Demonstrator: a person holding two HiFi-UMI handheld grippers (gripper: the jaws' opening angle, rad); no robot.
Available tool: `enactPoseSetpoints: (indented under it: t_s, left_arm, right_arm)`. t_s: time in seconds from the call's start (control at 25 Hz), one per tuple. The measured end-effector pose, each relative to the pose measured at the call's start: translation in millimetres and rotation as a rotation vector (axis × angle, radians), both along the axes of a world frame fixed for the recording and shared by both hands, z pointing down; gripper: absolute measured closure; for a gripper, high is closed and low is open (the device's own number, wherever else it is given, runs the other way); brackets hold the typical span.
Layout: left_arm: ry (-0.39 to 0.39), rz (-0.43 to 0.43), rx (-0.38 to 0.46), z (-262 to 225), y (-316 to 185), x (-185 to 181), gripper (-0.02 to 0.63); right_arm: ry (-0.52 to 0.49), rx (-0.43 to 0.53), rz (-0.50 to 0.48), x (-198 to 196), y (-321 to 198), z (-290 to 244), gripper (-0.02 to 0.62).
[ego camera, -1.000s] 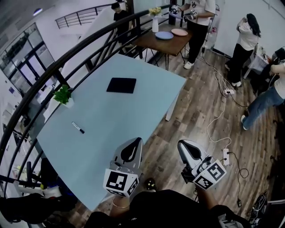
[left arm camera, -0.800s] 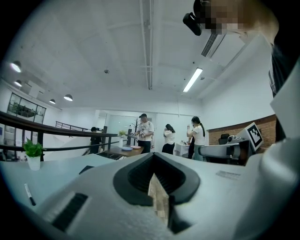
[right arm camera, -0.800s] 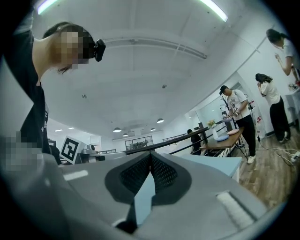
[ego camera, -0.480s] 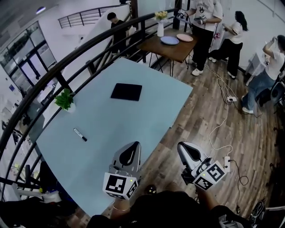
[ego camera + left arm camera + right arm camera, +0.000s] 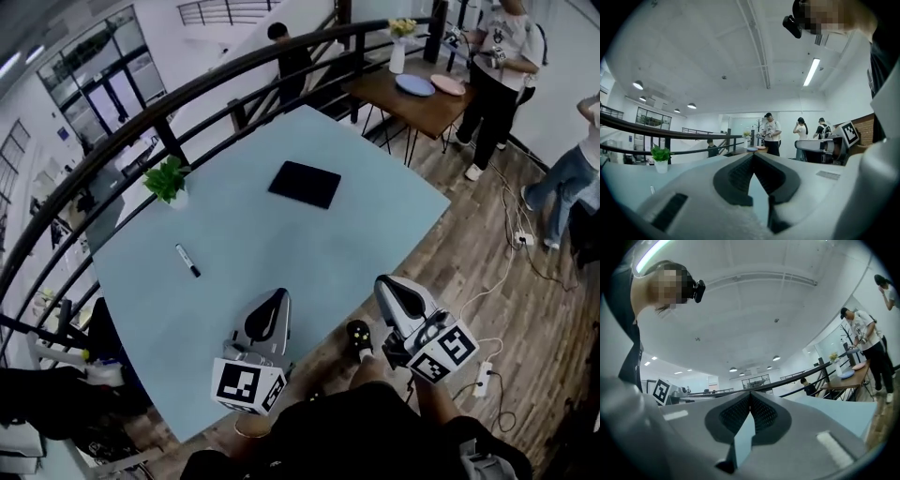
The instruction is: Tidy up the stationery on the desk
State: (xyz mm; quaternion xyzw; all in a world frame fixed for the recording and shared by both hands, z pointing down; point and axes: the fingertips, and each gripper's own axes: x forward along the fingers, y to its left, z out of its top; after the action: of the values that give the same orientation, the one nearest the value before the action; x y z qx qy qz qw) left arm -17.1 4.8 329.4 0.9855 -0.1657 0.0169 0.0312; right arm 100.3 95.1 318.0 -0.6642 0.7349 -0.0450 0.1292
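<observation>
With the left tool (image 5: 273, 300) and right tool (image 5: 390, 287) both pressed together, empty, by the desk's (image 5: 309, 253) near edge, the pen (image 5: 187, 260) lies far-left of the nearer left tool, angled far-left to near-right.

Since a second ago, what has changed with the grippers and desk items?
Nothing taken or let go: the left gripper and right gripper stay shut and empty by the desk's near edge. Only the head view swung, shifting the desk rightward in frame. The marker, black pad and potted plant lie where they were.
</observation>
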Motion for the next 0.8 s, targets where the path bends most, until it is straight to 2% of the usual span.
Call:
enactPoseSetpoints:
  t_s: [0.28, 0.56, 0.8]
  left_arm:
    - [-0.019, -0.165, 0.034, -3, -35, 23, 0.615]
    - [-0.043, -0.307, 0.043, -4, -67, 39, 0.615]
    - [-0.061, -0.37, 0.029, 0, -89, 66, 0.615]
  right_arm:
    - [-0.003, 0.01, -0.177, 35, -60, 2, 0.6]
    - [0.0, 0.027, -0.294, 69, -110, -2, 0.6]
    - [0.004, 0.022, -0.367, 98, -144, -1, 0.6]
